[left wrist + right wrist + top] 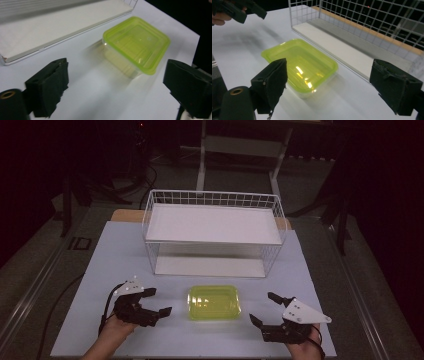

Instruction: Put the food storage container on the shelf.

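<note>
Container [214,302] of clear plastic with a yellow-green lid lies flat on the white table [100,270], in the near middle of it, just in front of the wire rack [212,227]; nothing touches it and it stands apart from both grippers. In the left gripper view the container [136,41] sits ahead of the jaws and a little to the right, lid on, with bare table between it and the black pads [50,85]; in the right gripper view the container [302,63] lies ahead, closer to the left pad [272,80] than to the right.

The left gripper [152,302] is held to the left of the container, jaws spread wide and released, nothing between them; its jaws point toward the container. The right gripper [265,307] is held to the right of it, jaws likewise apart and empty, also turned toward the container. The right gripper view catches the left gripper [249,10] farther off at top left, in a hand.

The rack is a white wire basket with a white shelf [212,222] up high and a white board [207,266] at its floor; behind it runs a strip of wooden edge [125,215].
</note>
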A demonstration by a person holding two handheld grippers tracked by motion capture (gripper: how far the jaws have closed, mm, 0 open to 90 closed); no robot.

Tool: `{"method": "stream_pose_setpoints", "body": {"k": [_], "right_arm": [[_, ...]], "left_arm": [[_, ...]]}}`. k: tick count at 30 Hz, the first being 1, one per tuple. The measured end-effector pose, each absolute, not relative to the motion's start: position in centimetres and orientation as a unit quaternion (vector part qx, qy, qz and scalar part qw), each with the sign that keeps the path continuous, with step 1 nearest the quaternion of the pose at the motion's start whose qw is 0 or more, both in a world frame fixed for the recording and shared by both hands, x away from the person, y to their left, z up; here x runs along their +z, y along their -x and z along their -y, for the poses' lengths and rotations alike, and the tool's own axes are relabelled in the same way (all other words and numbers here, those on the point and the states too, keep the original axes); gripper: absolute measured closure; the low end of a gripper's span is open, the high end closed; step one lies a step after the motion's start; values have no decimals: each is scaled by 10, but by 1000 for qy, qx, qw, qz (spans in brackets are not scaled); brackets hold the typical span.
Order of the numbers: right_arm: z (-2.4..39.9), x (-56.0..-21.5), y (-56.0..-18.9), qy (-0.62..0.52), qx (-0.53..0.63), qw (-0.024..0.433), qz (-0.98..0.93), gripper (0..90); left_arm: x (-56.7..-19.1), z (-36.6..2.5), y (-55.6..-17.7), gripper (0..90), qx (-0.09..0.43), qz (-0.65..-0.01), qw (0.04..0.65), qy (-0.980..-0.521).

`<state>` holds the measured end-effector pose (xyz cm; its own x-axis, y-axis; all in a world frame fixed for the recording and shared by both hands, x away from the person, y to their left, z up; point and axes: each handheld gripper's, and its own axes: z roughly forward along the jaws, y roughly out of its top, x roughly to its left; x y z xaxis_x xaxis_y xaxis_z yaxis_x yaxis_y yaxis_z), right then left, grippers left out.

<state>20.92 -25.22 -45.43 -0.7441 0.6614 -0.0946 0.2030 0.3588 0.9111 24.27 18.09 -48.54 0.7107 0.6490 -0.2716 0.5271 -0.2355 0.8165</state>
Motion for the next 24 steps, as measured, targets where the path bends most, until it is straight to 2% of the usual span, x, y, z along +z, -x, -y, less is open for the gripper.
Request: {"method": "stream_pose_setpoints", "body": {"k": [3,9,17,18,21,22,24], "right_arm": [[249,-452,-210,-269,495,228,-794,152],[242,-445,-222,-303,485,190,-798,124],[234,-444,-243,-358,476,151,-789,115],[230,-449,-253,-390,475,123,-780,116],[228,-451,-256,-395,472,115,-780,116],[224,-461,-270,-427,466,75,-771,129],[222,-467,-279,-447,459,46,-766,134]], "left_arm": [[-483,-179,-242,28,58,-375,493,-783],[-470,-159,-246,28,30,-372,505,-778],[-467,-143,-260,29,15,-411,494,-766],[-469,-138,-264,30,13,-423,482,-767],[-471,-136,-266,39,12,-428,479,-766],[-477,-132,-271,40,-5,-453,472,-756],[-481,-129,-274,64,-14,-466,468,-751]]}}
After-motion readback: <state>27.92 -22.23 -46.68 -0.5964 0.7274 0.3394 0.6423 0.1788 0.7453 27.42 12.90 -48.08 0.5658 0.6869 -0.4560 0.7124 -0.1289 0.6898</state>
